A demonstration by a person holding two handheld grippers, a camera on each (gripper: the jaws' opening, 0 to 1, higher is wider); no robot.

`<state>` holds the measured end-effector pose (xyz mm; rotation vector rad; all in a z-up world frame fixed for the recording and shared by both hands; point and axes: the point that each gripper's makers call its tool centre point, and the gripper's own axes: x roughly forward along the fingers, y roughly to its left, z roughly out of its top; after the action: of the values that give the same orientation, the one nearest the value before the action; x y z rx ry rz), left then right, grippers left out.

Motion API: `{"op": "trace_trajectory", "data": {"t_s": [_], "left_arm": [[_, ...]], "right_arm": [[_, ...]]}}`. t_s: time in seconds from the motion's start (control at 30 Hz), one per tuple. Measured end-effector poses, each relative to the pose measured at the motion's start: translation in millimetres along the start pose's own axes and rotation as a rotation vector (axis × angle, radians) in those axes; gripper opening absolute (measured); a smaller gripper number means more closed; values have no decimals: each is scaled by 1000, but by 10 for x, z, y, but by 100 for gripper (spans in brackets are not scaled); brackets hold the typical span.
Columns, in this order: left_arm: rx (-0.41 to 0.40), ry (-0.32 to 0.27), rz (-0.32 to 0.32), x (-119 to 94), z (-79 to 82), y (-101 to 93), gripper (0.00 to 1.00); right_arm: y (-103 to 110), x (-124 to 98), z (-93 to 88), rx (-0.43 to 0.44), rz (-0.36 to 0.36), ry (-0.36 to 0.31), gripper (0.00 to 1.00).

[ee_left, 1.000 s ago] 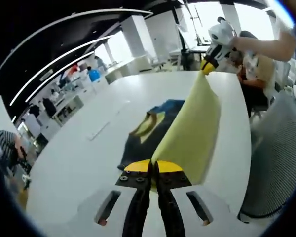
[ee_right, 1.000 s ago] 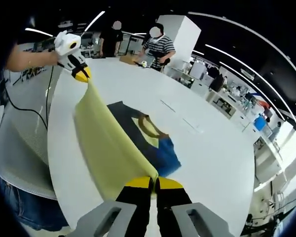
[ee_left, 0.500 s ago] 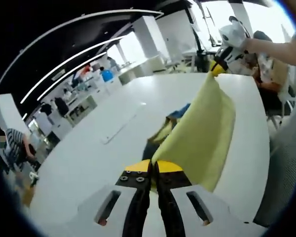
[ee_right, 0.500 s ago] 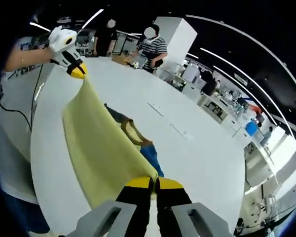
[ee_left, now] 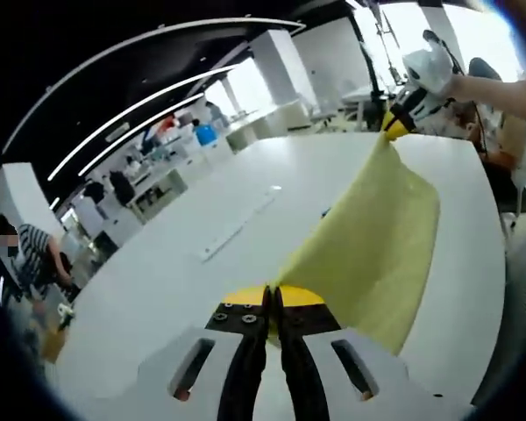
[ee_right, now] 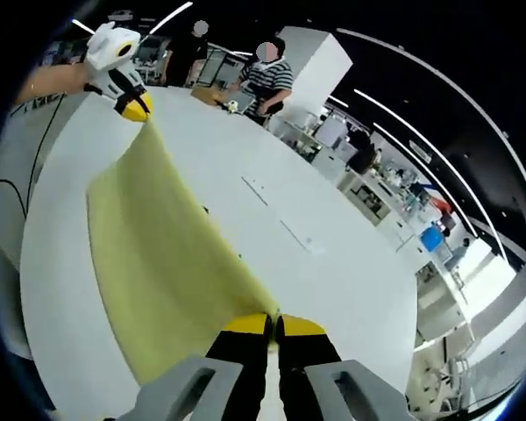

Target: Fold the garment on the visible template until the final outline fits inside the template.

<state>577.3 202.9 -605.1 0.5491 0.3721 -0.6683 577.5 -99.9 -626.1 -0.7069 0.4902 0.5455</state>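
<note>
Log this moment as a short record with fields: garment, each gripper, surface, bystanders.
garment: yellow cloth, lifted off the table and stretched between the two grippers
left gripper: jaws shut on one corner of the cloth
right gripper: jaws shut on the other corner
surface: white table, with faint line marks
bystanders: person in a striped shirt at the table's far end

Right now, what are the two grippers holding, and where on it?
Both hold the pale yellow cloth garment: left gripper and right gripper each pinch one end of its raised edge.
</note>
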Motion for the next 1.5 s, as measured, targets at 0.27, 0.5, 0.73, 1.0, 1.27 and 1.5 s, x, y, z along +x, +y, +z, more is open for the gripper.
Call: {"op": "trace_trajectory", "data": {"t_s": [0.27, 0.5, 0.73, 1.0, 1.27, 1.5], "left_arm": [[-33, 37, 8, 338, -101, 90, 0], [-80, 82, -2, 603, -319, 160, 0], [-89, 141, -24, 875, -564, 155, 0], [-46, 216, -40, 1091, -831, 131, 1], [-6, 252, -59, 1181, -1000, 134, 1], [-14, 257, -53, 1158, -1023, 172, 5]], "right_arm": [[-69, 335, -129, -22, -39, 65, 0], [-85, 643, -208, -10, -41, 90, 0], [-17, 924, -372, -12, -11, 137, 0], [57, 1191, -548, 38, 53, 163, 0], [89, 1286, -623, 110, 80, 163, 1], [88, 1281, -635, 222, 95, 149, 4]]}}
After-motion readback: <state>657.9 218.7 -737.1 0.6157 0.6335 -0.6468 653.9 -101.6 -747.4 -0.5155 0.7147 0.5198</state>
